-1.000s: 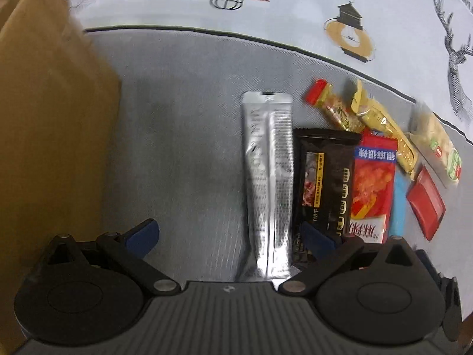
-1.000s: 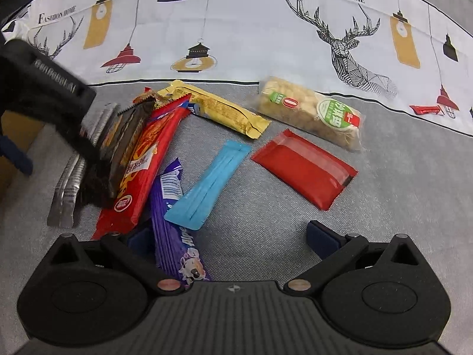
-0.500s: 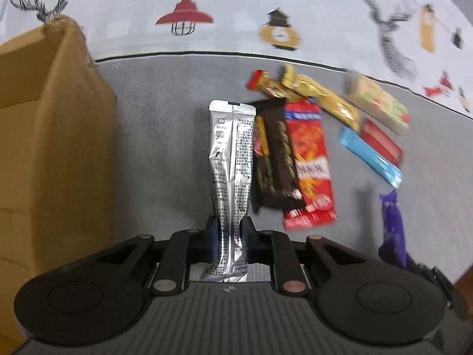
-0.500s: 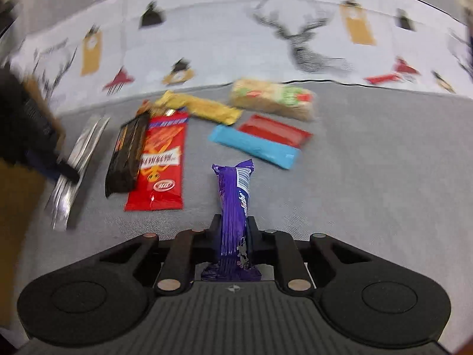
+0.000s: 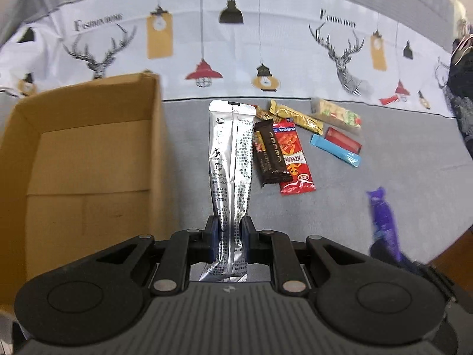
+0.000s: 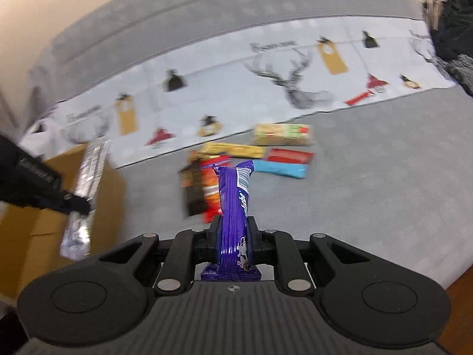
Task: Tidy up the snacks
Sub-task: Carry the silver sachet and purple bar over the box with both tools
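My left gripper (image 5: 230, 236) is shut on a long silver packet (image 5: 232, 159) and holds it up off the grey surface, just right of an open cardboard box (image 5: 88, 153). My right gripper (image 6: 234, 233) is shut on a purple snack bar (image 6: 235, 195), lifted above the surface; that bar also shows in the left wrist view (image 5: 382, 219). The left gripper and silver packet (image 6: 88, 171) show at the left of the right wrist view, over the box (image 6: 35, 230).
On the grey surface lie a brown bar (image 5: 270, 153), a red packet (image 5: 294, 159), a yellow packet (image 5: 295, 115), a green-labelled cracker pack (image 5: 337, 115), a dark red packet (image 5: 343, 140) and a blue stick (image 5: 335, 151). A patterned white cloth (image 5: 236, 44) lies behind.
Both grippers closed on their snacks, the left on the silver packet and the right on the purple bar, then lifted them off the surface. The box interior has come into view.
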A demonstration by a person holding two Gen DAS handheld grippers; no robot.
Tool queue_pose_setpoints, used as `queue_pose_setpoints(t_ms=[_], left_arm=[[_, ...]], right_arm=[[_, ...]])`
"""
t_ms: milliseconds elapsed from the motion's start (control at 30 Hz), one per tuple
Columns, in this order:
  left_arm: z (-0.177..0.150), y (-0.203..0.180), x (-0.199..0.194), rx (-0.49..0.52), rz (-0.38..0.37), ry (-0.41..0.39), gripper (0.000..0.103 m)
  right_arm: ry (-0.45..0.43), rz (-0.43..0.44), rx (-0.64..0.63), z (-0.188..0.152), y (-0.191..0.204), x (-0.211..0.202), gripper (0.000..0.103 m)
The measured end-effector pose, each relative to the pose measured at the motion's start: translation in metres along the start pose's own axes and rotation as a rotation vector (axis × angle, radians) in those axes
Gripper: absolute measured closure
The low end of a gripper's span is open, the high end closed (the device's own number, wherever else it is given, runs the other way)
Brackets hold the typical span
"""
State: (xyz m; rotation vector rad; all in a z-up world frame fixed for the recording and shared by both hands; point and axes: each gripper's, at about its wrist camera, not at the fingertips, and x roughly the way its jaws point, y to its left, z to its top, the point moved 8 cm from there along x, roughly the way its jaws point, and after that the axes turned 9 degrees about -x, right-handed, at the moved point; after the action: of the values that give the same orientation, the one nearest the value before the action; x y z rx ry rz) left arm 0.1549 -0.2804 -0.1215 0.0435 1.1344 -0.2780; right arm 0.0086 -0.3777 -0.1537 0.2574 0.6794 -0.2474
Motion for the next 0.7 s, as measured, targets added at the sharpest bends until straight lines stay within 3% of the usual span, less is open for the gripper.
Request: queue_pose_setpoints(t_ms=[233, 433, 700], left_arm=[[-0.034, 0.058, -0.06, -0.018, 0.03, -0.054, 0.085], [-0.076, 0.115, -0.088, -0.048, 0.067, -0.044, 0.085], [-0.108, 0.167, -0.116, -0.107, 0.071, -0.073, 0.085]], right_arm=[[-0.007, 0.148, -0.018, -0.006, 0.085, -0.05, 0.087], [0.002, 0.231, -0.08, -0.015, 0.145, -0.079, 0.087], [0.014, 0.233, -0.149, -0.026, 0.186, -0.097, 0.087]])
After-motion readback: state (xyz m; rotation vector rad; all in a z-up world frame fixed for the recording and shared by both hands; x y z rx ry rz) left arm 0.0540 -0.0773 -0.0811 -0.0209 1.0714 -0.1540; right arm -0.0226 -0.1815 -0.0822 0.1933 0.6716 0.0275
